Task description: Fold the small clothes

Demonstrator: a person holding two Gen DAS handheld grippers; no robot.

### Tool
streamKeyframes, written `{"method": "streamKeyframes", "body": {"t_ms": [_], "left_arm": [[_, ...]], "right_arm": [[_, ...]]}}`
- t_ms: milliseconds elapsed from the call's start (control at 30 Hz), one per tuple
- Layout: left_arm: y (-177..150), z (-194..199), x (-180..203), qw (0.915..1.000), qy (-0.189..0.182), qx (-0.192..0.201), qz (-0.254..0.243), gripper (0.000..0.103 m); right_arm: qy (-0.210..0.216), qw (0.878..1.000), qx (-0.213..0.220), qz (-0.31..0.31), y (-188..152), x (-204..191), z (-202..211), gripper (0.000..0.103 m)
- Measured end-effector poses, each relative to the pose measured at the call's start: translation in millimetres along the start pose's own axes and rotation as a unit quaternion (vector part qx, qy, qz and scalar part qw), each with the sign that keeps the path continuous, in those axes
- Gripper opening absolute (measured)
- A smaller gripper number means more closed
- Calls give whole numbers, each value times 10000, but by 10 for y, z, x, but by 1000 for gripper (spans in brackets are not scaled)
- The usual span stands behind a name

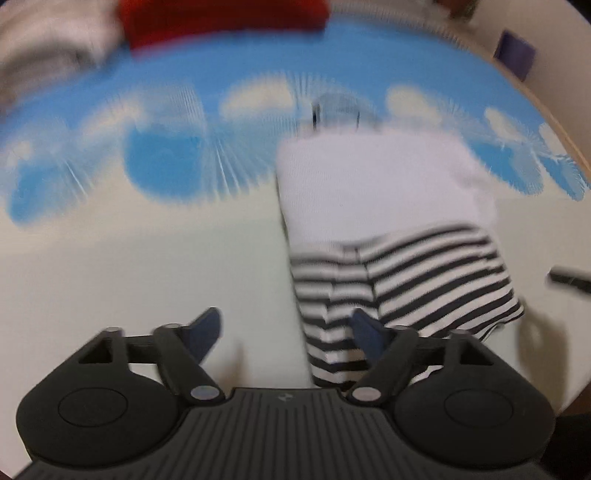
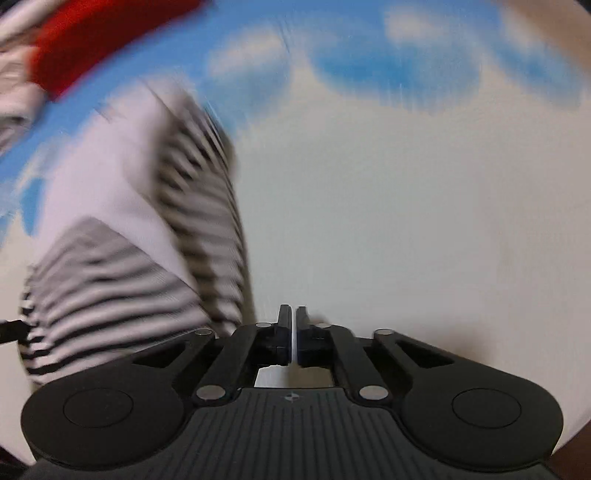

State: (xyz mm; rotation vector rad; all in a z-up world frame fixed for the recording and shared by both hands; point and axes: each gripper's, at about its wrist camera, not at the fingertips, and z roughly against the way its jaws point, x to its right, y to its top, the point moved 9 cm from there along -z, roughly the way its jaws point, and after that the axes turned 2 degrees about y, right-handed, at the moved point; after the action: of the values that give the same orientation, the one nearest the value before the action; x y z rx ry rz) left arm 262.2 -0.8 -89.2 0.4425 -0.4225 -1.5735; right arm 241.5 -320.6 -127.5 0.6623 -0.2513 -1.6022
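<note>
Fingers of the left gripper (image 1: 286, 338) stood spread wide with nothing between them, its right fingertip (image 1: 364, 330) over the edge of the striped garment (image 1: 399, 280). Both views were blurred. That gripper tilted steeply down toward the cloud-print surface (image 1: 147, 258). On the right gripper (image 2: 294, 325), likewise tilted down, the fingers were pressed nearly together, empty, just beside the folded garment lying flat, white panel uppermost. A red cloth (image 1: 221, 18) lay farther back. No writing could be read.
</note>
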Motion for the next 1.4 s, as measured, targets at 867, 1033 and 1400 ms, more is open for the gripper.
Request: {"method": "streamKeyframes", "body": {"t_ms": [867,1033,1400], "left_arm": [[-1280,905,618,9921,79,979,784,102],[-1246,862,631,9916,46,995,827,102],[-1235,846,623,9911,36,1012,864,102]], "right_arm": [[-41,9815,1532,1149,-1021,-928,1138,86],[17,9826,1486,1118,-1024,-998,1092,87],[-12,9807,1509,1239,-1032,-1070,1069,87]]}}
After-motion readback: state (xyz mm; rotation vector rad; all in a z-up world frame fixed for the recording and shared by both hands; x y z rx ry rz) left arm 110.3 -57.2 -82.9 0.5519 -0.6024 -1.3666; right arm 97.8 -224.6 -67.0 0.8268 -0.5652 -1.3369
